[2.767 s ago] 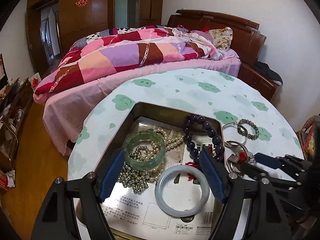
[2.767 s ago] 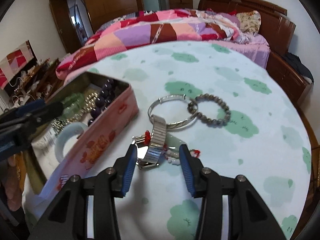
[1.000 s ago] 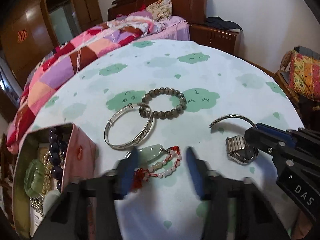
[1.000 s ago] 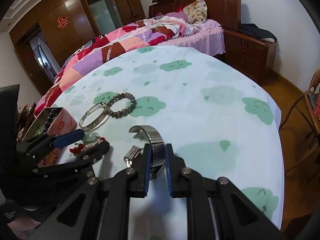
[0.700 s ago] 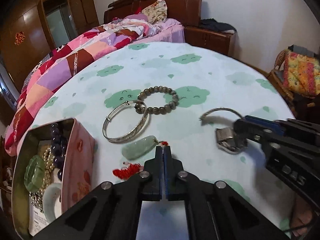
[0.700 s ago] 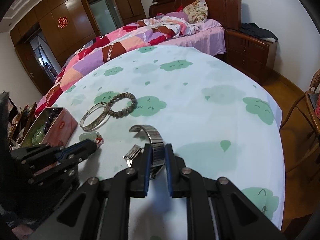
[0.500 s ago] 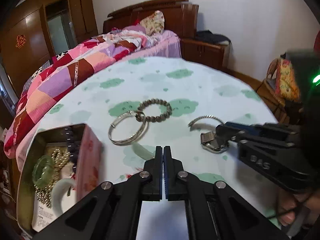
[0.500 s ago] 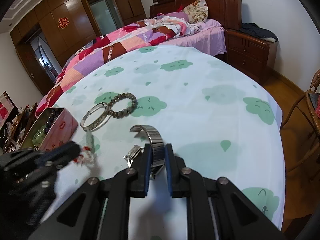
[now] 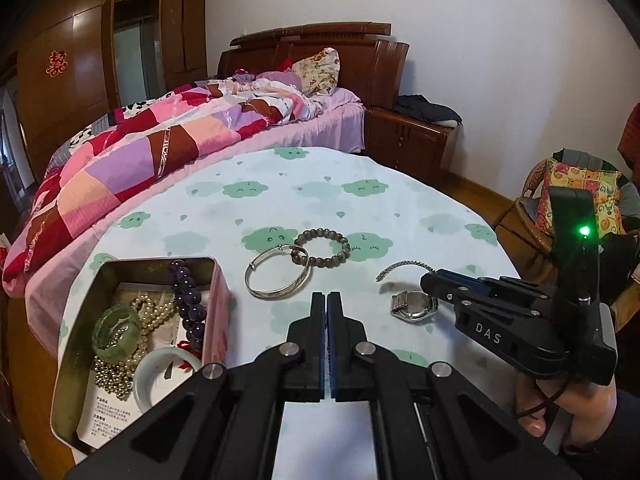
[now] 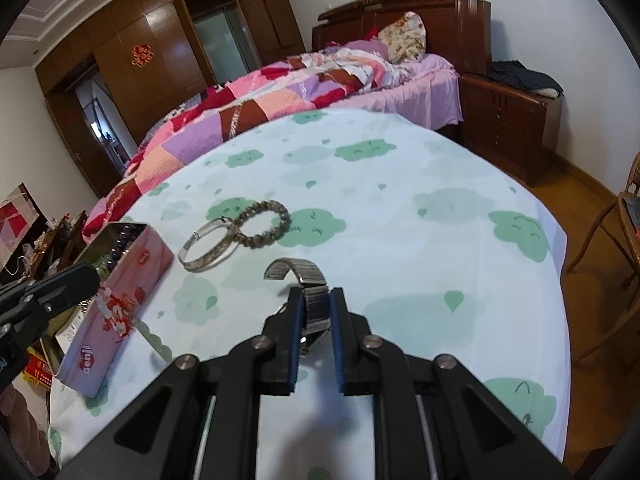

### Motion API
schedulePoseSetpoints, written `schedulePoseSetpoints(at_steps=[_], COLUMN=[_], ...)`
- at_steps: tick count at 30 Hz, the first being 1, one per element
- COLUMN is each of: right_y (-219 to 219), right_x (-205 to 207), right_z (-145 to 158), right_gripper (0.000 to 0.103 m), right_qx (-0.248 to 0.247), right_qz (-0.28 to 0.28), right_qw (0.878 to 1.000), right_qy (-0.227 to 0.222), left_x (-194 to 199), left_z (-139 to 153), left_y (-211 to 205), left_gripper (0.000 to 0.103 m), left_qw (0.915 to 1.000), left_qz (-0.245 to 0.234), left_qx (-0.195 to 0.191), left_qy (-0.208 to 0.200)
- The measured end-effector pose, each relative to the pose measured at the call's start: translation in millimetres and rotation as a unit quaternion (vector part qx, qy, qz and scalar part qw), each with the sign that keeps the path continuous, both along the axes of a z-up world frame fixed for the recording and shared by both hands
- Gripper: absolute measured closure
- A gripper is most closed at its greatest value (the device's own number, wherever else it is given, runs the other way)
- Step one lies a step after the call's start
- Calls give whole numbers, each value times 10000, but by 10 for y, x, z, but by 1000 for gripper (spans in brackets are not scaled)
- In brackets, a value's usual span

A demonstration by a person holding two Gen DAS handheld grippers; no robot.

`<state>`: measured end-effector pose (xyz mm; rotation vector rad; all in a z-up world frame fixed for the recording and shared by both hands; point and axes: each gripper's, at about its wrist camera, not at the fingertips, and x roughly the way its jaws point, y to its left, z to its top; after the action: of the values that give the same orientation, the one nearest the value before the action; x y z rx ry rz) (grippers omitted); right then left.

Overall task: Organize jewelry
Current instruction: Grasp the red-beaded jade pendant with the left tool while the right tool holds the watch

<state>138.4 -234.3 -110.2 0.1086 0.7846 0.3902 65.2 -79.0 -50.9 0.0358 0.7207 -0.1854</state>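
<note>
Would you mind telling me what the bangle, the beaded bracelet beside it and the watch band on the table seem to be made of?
The bangle looks like polished silver-toned metal: thin, bright and reflective. The beaded bracelet seems to be matte grey-brown beads, perhaps wood or stone; the look leaves that open. The watch band appears to be brushed steel expansion links, ribbed and grey, held between the right gripper fingers.

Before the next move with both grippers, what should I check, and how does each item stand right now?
1. Left gripper shut on the red-and-white beaded cord: ok, the cord hangs from its tips.
2. Green pendant on that cord clear of the cloud-print tablecloth: cannot tell, blurred.
3. Open pink metal tin uncovered: ok.
4. Right gripper shut on the silver metal-band watch: ok.
5. Silver bangle and brown bead bracelet inside the tin: not ok, both lie on the tablecloth, touching.
</note>
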Motion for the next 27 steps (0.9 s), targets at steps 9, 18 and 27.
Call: schedulePoseSetpoints(at_steps=[9, 18, 27], right_y=[44, 177, 68], right_x=[-111, -219, -142], right_z=[169, 353, 255], right_gripper=[87, 88, 88], right_qx=[35, 6, -14], right_qz=[102, 245, 121], right_qw=[9996, 9988, 9995], right_qy=[-249, -412, -301], left_x=[-132, -118, 87], left_z=[159, 101, -206], left_y=[184, 284, -95], left_gripper=[103, 103, 32], left_qw=[9996, 9990, 9985], left_qz=[69, -86, -457], left_qx=[-166, -425, -174], left_qy=[-195, -80, 229])
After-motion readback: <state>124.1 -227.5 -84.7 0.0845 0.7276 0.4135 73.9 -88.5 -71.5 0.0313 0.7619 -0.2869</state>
